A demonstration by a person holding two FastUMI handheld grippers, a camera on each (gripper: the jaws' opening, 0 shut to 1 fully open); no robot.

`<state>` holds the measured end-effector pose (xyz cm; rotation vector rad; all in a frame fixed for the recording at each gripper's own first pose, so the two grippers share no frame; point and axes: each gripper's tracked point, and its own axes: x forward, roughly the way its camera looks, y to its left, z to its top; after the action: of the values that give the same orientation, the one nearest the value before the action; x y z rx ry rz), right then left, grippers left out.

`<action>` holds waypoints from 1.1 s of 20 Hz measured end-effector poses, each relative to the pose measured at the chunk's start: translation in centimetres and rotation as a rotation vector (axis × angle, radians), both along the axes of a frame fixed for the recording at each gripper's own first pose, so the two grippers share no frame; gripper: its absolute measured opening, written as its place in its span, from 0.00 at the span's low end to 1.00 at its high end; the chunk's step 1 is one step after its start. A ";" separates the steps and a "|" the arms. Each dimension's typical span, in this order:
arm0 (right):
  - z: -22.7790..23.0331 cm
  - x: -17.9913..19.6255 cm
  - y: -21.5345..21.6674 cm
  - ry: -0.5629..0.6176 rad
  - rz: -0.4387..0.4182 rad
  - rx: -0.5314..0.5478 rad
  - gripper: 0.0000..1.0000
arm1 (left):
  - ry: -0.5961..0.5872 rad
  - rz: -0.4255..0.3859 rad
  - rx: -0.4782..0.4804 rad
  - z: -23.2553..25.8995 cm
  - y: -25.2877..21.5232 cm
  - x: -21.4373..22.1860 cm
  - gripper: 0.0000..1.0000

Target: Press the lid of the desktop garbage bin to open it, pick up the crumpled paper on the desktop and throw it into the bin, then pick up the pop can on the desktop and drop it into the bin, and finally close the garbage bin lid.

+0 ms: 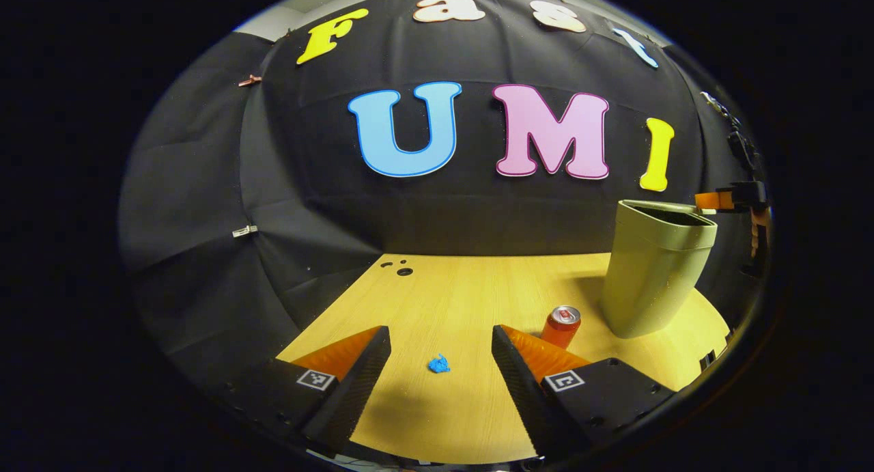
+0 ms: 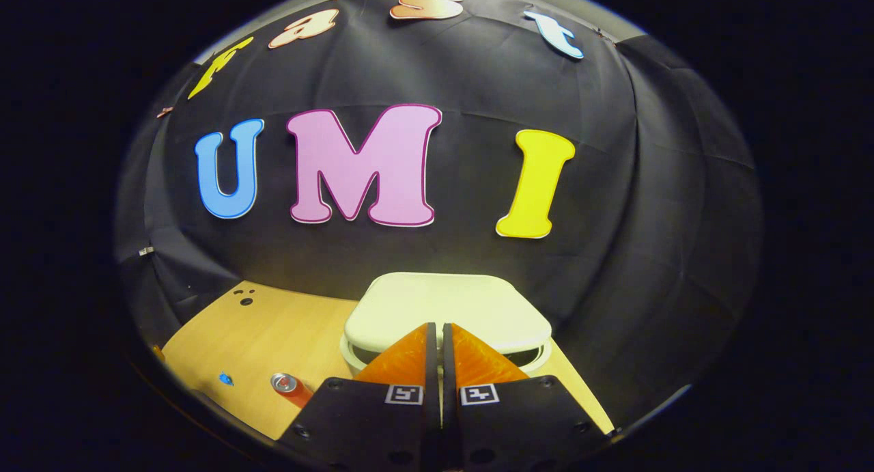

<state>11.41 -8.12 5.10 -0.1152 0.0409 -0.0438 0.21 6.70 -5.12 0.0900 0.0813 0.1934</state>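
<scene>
In the left gripper view, the left gripper [image 1: 441, 352] hovers low over the wooden table [image 1: 464, 287], level and pointing toward the back wall, its two fingers spread wide apart with nothing between them. The crumpled paper [image 1: 439, 364], small and blue, lies on the table in the gap between the fingertips, touching neither one. The pop can [image 1: 561, 326] stands upright at about 2 o'clock from the paper, just beyond the right-hand finger. The bin [image 1: 654, 270] stands farther off at about 2 o'clock from the can, near the table's right side. At the bin's top edge, at 3 o'clock in this view, the right gripper [image 1: 710, 200] reaches in from the right, its tip at the rim.

In the right gripper view, the right gripper [image 2: 438, 332] is clenched, fingers pressed together with only a thin seam between them, holding nothing. Its tips sit over the near edge of the bin's lid [image 2: 447, 308], which looks slightly raised; whether they touch it I cannot tell. The pop can [image 2: 288, 386] and the paper [image 2: 224, 378] lie at 8 o'clock, well apart from the bin [image 2: 539, 354].
</scene>
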 end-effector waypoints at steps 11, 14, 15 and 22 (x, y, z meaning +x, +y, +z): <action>-3.7 -7.0 5.5 0.033 0.068 -0.040 0.05 | -0.016 -0.025 -0.074 -2.1 3.0 -1.6 0.96; -4.5 -8.9 6.7 0.041 0.087 -0.032 0.05 | -0.012 -0.035 -0.087 -2.6 3.5 -1.2 0.96; -4.8 -9.7 7.0 0.039 0.092 -0.031 0.05 | 0.000 -0.034 -0.088 -3.0 3.9 -0.9 0.95; -9.4 -12.4 6.2 0.164 0.057 -0.053 0.16 | 0.117 -0.035 -0.092 -8.4 5.7 3.5 0.96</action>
<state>-0.99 -1.96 -4.31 -0.1726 0.2005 0.0217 3.68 12.37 -13.51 0.0112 0.2048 0.1487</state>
